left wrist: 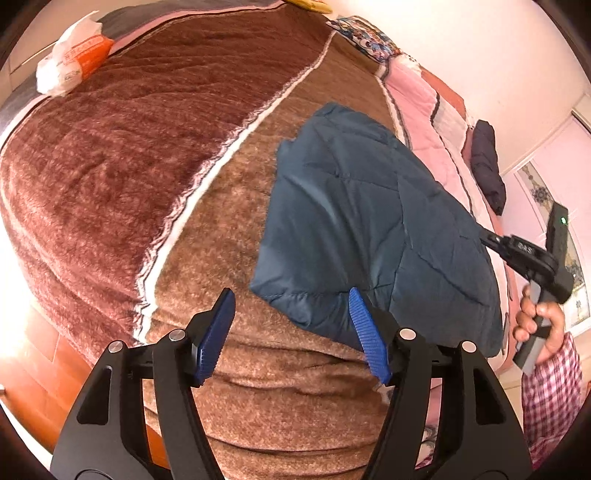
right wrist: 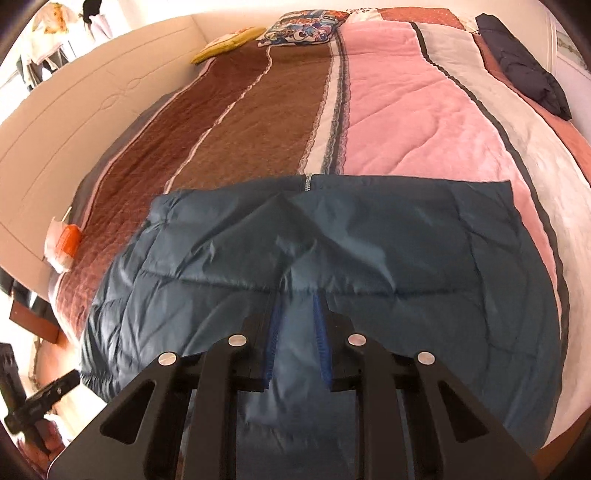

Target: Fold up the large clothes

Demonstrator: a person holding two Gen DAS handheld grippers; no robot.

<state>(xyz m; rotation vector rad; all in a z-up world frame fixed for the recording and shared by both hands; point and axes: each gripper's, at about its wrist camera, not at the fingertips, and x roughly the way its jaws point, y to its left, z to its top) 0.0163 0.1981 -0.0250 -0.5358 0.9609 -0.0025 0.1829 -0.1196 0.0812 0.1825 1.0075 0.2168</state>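
My left gripper points steeply down over the near part of the bed, its blue pads spread wide with only brown blanket between them; the right pad sits just beside the near corner of the teal quilted jacket without pinching it. My right gripper is narrowed on a raised fold of that same jacket, fabric bunched between the pads and rising to a tented peak beyond the fingertips.

From the left view I see my right hand in a checked sleeve gripping its handle at the jacket's right edge. The right view alone shows the jacket's far edge with a zipper at its middle, lying across the seam where the brown blanket meets the pink one; at its lower left corner my other tool's handle appears.

Left of the jacket the blanket lies open up to a white and orange bag near the bed's left edge. Farther off, a dark folded garment rests at the far right, and a patterned pillow at the far end.
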